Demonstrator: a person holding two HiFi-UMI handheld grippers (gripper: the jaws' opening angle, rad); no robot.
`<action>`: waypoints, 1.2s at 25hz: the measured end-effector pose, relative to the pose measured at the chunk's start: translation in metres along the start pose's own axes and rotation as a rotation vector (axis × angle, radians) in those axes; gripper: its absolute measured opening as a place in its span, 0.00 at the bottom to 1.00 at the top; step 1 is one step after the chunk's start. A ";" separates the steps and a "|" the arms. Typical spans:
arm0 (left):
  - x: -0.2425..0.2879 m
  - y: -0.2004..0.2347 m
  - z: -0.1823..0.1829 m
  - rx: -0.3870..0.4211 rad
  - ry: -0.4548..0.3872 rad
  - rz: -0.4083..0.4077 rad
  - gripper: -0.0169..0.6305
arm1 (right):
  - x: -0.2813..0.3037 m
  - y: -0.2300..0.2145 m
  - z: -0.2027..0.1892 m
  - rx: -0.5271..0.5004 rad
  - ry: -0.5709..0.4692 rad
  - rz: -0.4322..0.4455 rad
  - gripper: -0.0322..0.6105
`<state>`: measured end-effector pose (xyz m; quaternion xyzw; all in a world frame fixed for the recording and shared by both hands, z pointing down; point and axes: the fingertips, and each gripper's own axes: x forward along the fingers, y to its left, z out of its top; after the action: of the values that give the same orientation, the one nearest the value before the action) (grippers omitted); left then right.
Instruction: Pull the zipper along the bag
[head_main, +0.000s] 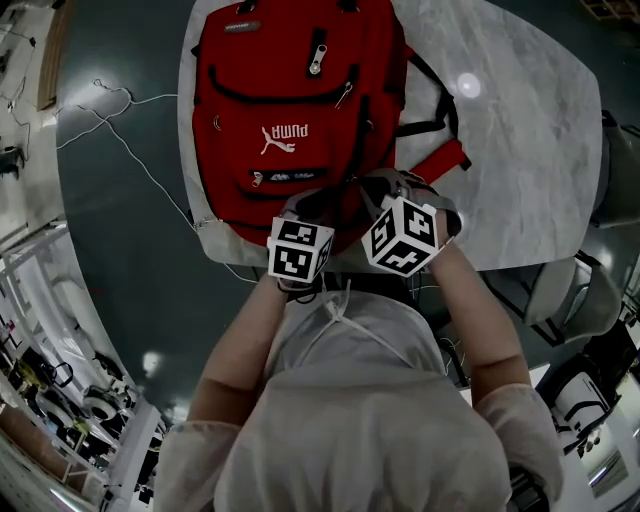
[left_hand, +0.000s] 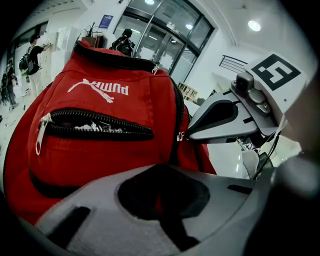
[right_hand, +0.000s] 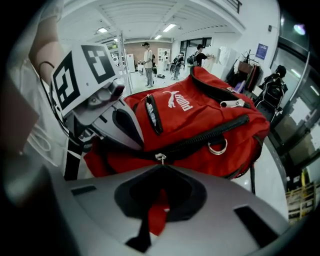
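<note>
My left tongs (left_hand: 167, 170) pinch the soft, probably sagging bag (head_main: 290, 100) at 6 o'clock, and my right tongs (right_hand: 160, 167) clamp its small zipper tab (right_hand: 157, 215).

Bright red over the backpack (head_main: 290, 110), with a white leaping-cat logo (head_main: 285, 138) and black along the zipper tracks (right_hand: 210, 135) and straps (head_main: 425, 125). Silver on the metal slider (right_hand: 160, 158) and ring (right_hand: 218, 148); red on the zipper pull tab (right_hand: 158, 212). Matte grey on left gripper (left_hand: 165, 172) and right gripper (right_hand: 160, 167), with black square patterns on white marker cubes (head_main: 298, 250). Pale grey marbling across the table (head_main: 520, 120). Dark grey-green on the floor (head_main: 120, 260), crossed by a white cable (head_main: 135, 160). Off-white on the person's hooded top (head_main: 350, 420).
</note>
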<state>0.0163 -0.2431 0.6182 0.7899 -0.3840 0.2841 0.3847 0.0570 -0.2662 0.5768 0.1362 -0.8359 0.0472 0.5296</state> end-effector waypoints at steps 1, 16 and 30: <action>0.001 0.000 0.000 0.002 -0.001 0.000 0.06 | -0.001 -0.003 0.000 -0.009 0.003 -0.008 0.09; 0.000 0.000 0.001 0.004 -0.005 0.013 0.06 | -0.018 -0.042 0.008 -0.099 0.002 -0.077 0.09; 0.001 0.001 0.001 0.015 -0.011 0.016 0.05 | -0.026 -0.077 0.020 -0.150 -0.009 -0.150 0.09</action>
<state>0.0160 -0.2446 0.6192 0.7911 -0.3903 0.2857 0.3745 0.0710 -0.3399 0.5400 0.1584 -0.8270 -0.0560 0.5365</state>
